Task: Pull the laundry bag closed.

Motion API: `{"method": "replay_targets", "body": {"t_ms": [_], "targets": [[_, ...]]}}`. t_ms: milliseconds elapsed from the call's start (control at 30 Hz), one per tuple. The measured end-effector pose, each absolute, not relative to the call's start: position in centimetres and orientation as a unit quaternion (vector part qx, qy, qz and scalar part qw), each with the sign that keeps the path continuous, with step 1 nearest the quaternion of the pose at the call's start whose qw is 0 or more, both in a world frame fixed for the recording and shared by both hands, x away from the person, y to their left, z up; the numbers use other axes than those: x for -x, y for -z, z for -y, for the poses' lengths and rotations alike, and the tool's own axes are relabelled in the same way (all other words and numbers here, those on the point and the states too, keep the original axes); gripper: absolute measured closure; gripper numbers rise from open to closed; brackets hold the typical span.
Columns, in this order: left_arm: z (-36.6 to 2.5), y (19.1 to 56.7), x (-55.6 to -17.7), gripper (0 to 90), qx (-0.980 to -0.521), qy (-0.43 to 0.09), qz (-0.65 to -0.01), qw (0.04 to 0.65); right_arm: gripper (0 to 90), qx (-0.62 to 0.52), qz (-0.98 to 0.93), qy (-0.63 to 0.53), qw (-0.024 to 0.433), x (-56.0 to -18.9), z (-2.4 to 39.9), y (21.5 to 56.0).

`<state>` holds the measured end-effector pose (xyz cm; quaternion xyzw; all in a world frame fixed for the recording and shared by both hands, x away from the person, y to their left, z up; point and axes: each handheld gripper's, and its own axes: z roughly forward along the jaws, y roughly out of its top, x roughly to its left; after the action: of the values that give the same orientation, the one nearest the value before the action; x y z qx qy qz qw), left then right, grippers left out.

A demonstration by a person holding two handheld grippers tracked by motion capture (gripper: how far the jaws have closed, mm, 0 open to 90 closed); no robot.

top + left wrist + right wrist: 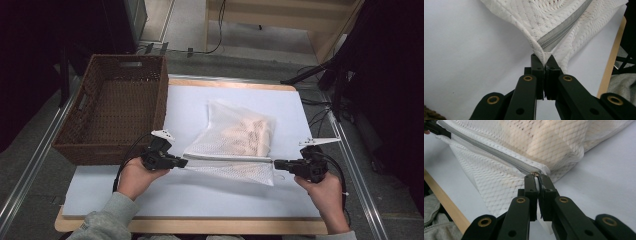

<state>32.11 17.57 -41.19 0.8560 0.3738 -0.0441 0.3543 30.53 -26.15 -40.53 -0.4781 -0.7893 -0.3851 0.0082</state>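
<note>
Left tongs: black two-jaw gripper (183, 162) held in the person's left hand (134, 176), jaws pinched tight on the near left corner of the white mesh zip bag (235, 145); in the left gripper view the jaws (544, 61) clamp the fabric right where the grey zipper (560, 33) ends.
Right tongs: black two-jaw gripper (276, 163) held in the right hand (326, 192), jaws closed on the zipper's small metal pull (534, 173) at the bag's near right corner; seen in the right gripper view (537, 180).
Bag: lies on the pale blue table mat (190, 192), about in the middle, between the two grippers; its zippered edge faces the person and is stretched in a straight line from one gripper to the other.
Bag's contents: something pale beige (250, 135) showing through the mesh, piled toward the far right part of the bag; I cannot tell what it is.
Zipper: looks closed along the length in view (491, 151).
Basket: brown woven rectangular basket (75, 130) with cut-out handles, standing at the mat's left far corner, just beside the left gripper, apart from the bag.
Table: light wooden board edge (200, 226) showing under the mat at the near side.
Person: grey sleeve (102, 220) on the left arm.
</note>
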Motion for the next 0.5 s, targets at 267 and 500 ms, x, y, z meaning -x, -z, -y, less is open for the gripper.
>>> {"method": "replay_targets", "body": {"t_ms": [267,500], "targets": [[-16.2,41.9,-31.6,88.5,-0.861,0.046,-0.363,0.352,87.3,0.492,0.788,0.369,-0.018,-31.0,26.4,40.8],[-14.5,43.5,-31.1,87.8,-0.864,0.071,-0.359,0.345,87.0,0.512,0.78,0.358,-0.035,-31.6,27.1,41.3]]}}
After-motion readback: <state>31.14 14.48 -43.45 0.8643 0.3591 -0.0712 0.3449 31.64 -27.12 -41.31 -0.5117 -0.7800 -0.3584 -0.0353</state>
